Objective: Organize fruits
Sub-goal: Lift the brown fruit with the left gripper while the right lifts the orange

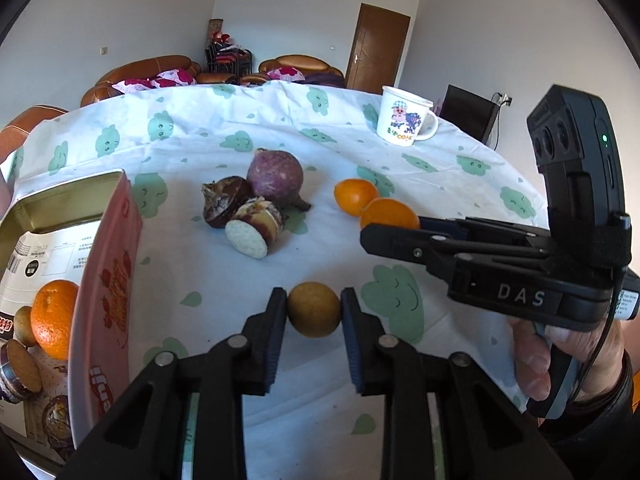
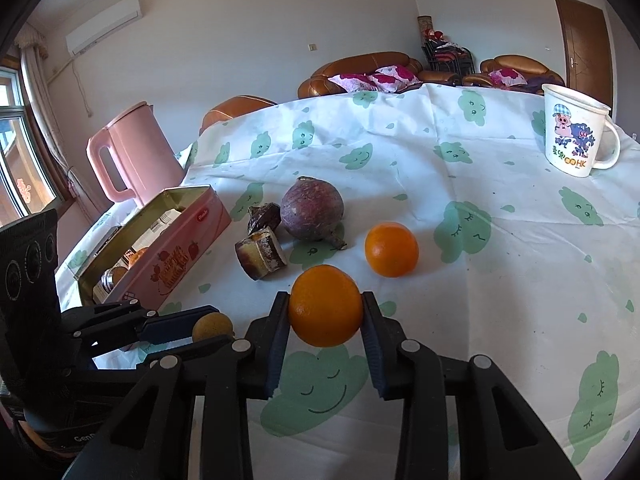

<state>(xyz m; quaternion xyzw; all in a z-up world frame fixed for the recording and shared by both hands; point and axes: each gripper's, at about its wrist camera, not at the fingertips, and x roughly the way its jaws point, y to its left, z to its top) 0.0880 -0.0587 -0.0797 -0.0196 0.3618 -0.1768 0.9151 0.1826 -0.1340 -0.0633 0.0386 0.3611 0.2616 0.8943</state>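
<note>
My left gripper [image 1: 314,310] is shut on a small round brown fruit [image 1: 314,309], which shows beside its fingers in the right wrist view as well [image 2: 212,326]. My right gripper [image 2: 325,307] is shut on an orange [image 2: 325,304]; the same orange [image 1: 390,213] peeks above its fingers in the left wrist view. A second orange [image 2: 391,249] lies on the tablecloth just beyond. An open pink tin [image 1: 100,280] at the left holds another orange [image 1: 54,318] and packets.
A purple root vegetable [image 2: 312,209] and dark cut tuber pieces [image 2: 262,258] lie mid-table. A white cartoon mug [image 2: 572,130] stands far right, a pink kettle [image 2: 132,152] behind the tin. A person's hand [image 1: 560,348] holds the right gripper's handle. Sofas stand beyond the table.
</note>
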